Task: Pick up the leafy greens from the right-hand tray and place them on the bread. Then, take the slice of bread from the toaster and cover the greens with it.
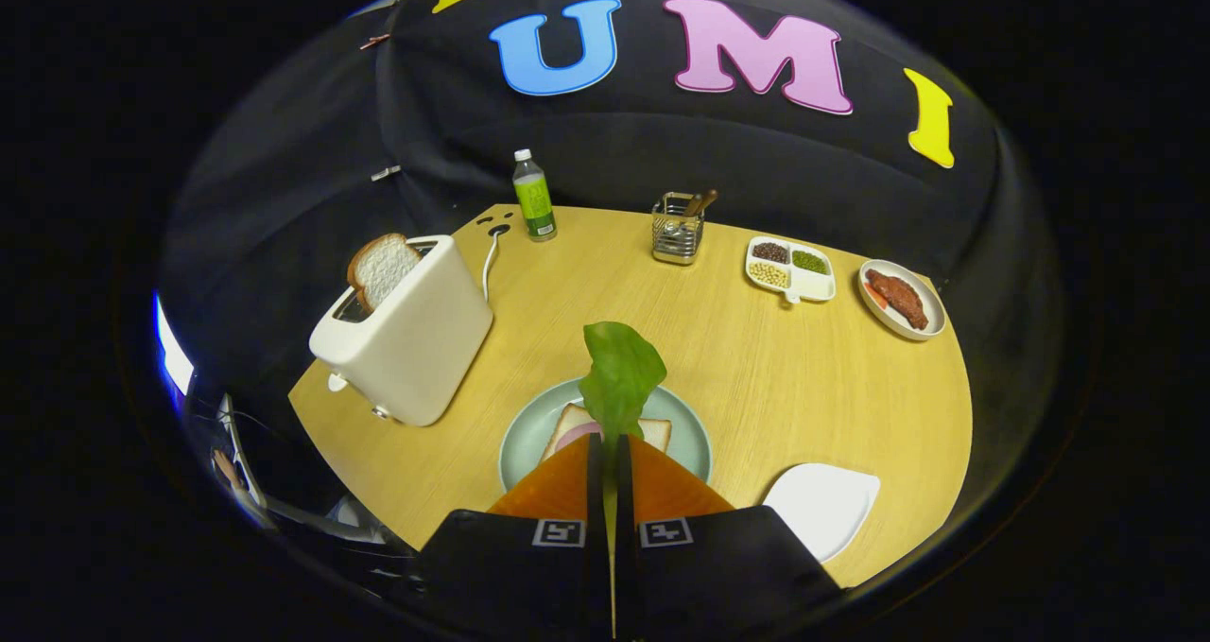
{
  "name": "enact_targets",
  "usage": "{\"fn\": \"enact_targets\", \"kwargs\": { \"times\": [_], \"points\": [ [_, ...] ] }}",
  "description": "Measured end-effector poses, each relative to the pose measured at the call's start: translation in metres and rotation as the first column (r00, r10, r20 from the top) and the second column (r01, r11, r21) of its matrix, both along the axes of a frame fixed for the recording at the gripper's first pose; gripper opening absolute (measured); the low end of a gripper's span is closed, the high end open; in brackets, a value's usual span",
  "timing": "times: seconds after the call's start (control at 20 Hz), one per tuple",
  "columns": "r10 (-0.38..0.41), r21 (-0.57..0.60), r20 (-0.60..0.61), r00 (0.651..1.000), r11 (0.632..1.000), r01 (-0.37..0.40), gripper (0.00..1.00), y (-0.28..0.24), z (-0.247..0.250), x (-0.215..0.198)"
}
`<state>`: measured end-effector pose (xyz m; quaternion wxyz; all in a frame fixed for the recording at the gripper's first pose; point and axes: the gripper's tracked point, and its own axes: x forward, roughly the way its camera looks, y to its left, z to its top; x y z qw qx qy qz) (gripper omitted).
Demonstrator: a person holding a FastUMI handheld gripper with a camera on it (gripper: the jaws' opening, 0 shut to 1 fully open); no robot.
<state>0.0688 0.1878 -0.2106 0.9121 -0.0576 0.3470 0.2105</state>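
While the tool [610, 448] is clamped on the leafy greens [619, 377] above the plate's [695, 434] bread [652, 429], nothing is placed — the toaster [406, 339] slice [383, 268] waits beside it.

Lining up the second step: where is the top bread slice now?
In the gripper view, the bread slice stands up out of the toaster slot, beyond the gripper on its left, across from the green plate.

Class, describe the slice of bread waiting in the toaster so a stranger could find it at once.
Start at the round wooden table and find the cream toaster beside the pale green plate. The white bread slice stands upright in its slot, unlike the flat slice on the plate, beneath the green leaf the gripper holds.
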Motion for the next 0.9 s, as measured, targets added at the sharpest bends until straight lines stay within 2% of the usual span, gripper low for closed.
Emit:
{"fn": "enact_targets", "kwargs": {
  "times": [0.4, 0.65, 0.8, 0.85, 0.9],
  "points": [
    [0.009, -0.030, -0.042, 0.999, 0.999, -0.011, 0.08, 0.015, -0.027, 0.012],
    [0.023, -0.048, -0.051, 0.998, 0.999, -0.026, 0.22, 0.020, -0.037, 0.015],
    [0.026, -0.073, -0.038, 0.999, 0.997, -0.029, 0.27, 0.018, -0.045, 0.019],
    [0.023, -0.083, -0.041, 0.999, 0.996, -0.027, 0.35, 0.017, -0.048, 0.019],
    [0.025, -0.088, -0.044, 0.999, 0.996, -0.029, 0.51, 0.018, -0.051, 0.018]
  ]
}}
